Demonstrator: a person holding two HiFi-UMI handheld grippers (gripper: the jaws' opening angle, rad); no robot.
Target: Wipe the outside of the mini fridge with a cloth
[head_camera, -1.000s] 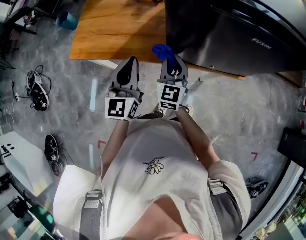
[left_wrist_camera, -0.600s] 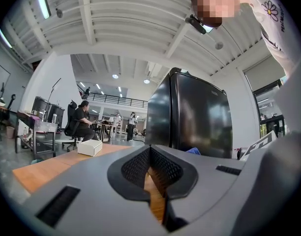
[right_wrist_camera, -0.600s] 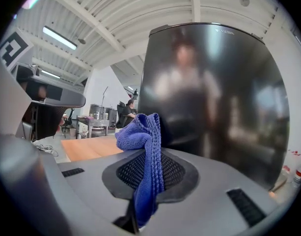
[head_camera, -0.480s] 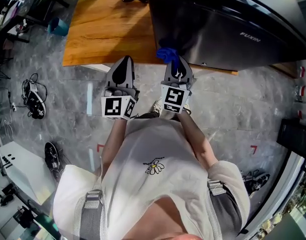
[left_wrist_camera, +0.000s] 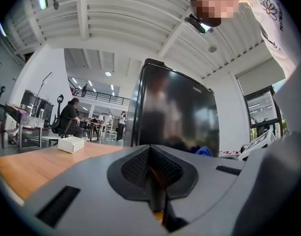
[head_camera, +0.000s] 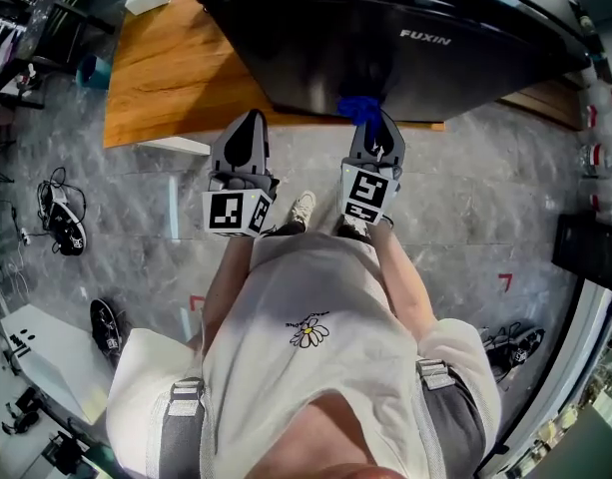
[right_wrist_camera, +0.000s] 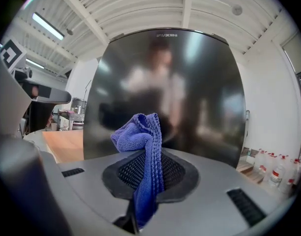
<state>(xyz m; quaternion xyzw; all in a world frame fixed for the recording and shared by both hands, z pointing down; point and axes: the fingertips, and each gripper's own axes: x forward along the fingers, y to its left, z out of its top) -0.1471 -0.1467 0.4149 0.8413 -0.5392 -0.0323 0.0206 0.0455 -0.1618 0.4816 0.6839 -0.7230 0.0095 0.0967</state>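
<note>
Fingers [right_wrist_camera: 179, 173] of the right gripper [right_wrist_camera: 149, 159] are clenched on a blue cloth [right_wrist_camera: 140, 132]. I hold it pinched low so that a bunched fold stands proud of the tips, which I judge gives a soft pad to lead with against the fridge [right_wrist_camera: 165, 82]. Cloth and gripper point square at the fridge's front, close to its lower edge in the head view. Whether the fold touches the door I cannot tell.

Beside it, the left gripper [left_wrist_camera: 150, 152] has its fingers pressed together on nothing and is aimed just off the fridge's left front corner. I take it to be parked out of the way, since one cloth needs only one gripper.

The fridge stands on a wooden surface [head_camera: 156, 78] that extends to the fridge's left, where a small white box [left_wrist_camera: 71, 144] lies. The casing is black and glossy, with pale lettering near the top of the door. The door mirrors a blurred figure and the ceiling lights, and I can make out no streaks or dirt on it. By my reading, wiping is about to start and is not yet under way.
</note>
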